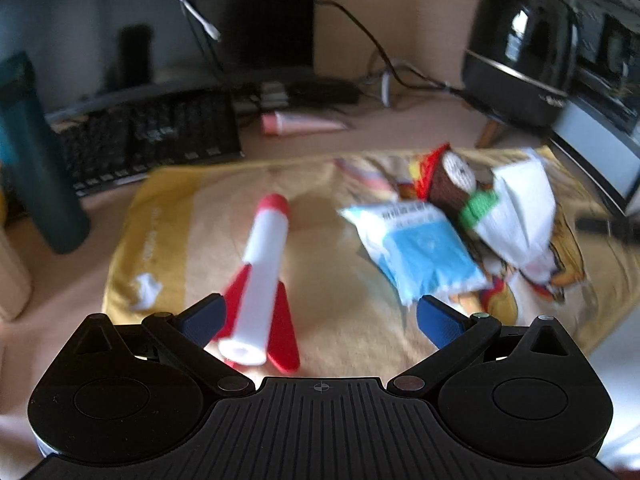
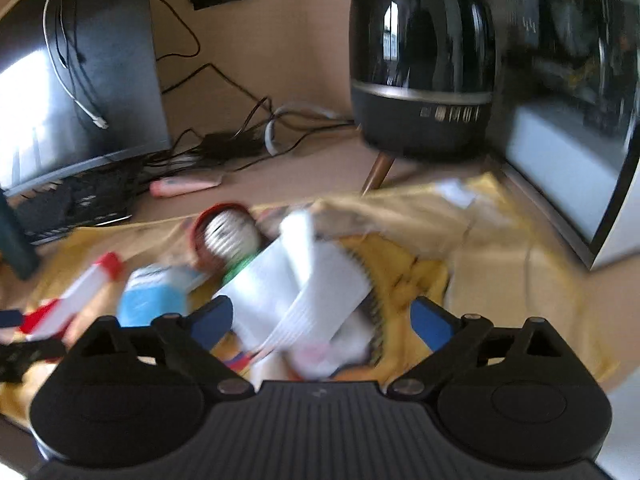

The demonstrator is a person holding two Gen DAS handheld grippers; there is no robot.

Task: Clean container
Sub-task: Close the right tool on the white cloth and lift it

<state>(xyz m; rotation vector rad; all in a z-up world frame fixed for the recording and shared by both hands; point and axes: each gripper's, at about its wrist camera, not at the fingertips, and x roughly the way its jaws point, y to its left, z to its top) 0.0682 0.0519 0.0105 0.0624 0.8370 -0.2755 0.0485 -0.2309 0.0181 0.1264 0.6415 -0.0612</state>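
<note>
On my far left a dark teal bottle (image 1: 38, 160) stands upright off the edge of the yellow cloth (image 1: 168, 240), with a black keyboard (image 1: 148, 136) behind it along the cloth's back edge. A small crumpled white scrap (image 1: 146, 290) lies near the cloth's left border, with bare fabric around it.

My left gripper (image 1: 320, 318) hangs low over the cloth's near edge, its blue pads spread wide and holding nothing. The white toy rocket with red fins (image 1: 262, 280) lies just inside my left pad, tail toward me, red nose pointing away. Whether the pad touches a fin I cannot tell. Between the rocket and the blue-and-white packet (image 1: 420, 256) runs an open lane of plain cloth, straight ahead of my palm.

Right of that lane things crowd: the packet overlaps a brown knitted toy (image 1: 450, 184), and a white folded cloth (image 1: 520, 216) lies against both. Which of these is the container I cannot tell; blur hides the detail.

My right gripper (image 2: 322, 322) hovers above that white folded cloth (image 2: 304, 280), pads equally wide apart and empty, the cloth between them but below. To its right the yellow cloth (image 2: 492, 280) is rumpled and bare up to its edge. Behind stand a black rounded appliance (image 2: 420, 60) on wooden legs and a monitor (image 2: 568, 152), closing off the far right.
</note>
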